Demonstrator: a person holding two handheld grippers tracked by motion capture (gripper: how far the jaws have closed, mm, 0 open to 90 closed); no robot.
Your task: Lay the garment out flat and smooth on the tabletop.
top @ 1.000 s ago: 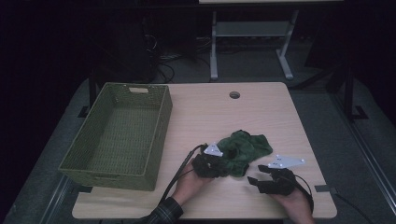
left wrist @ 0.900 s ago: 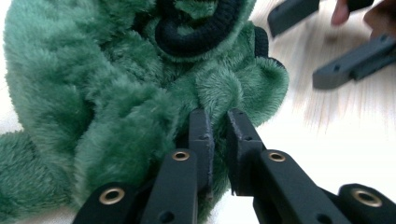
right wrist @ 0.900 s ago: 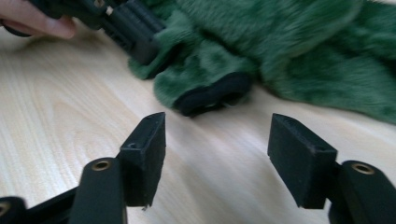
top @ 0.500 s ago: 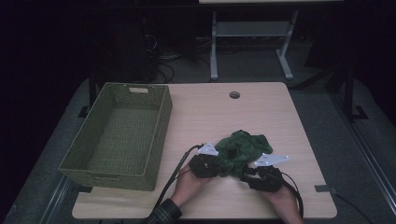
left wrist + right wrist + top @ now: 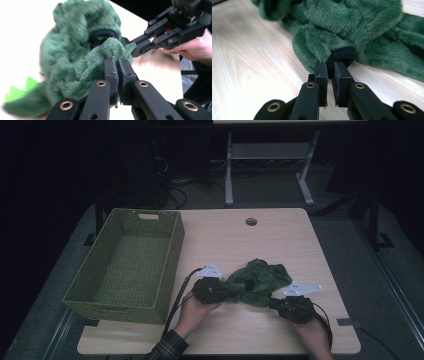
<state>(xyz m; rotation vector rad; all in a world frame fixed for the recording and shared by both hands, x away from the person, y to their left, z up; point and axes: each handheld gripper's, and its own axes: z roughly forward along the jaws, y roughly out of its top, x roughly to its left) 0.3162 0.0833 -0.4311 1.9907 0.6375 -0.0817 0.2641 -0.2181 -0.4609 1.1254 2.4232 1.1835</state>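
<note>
Currently on the desk [image 5: 280,235]: one green plush garment [image 5: 257,282], crumpled near the front edge, right of the woven basket [image 5: 125,265], which holds nothing. Left gripper [image 5: 118,67] clamped on a fold of green pile; right gripper [image 5: 330,70], jaws just closing, pinched on the black ribbed cuff [image 5: 342,56]. Status, as judged: both holds secured, garment not yet lifted, spread, folded or binned; all handling remains.

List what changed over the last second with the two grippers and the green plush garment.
The right gripper moved in and its jaws have just been closing, now pinching the black cuff of the green plush garment. The left gripper stays clamped on it and lifts slightly. The basket stayed put.
</note>
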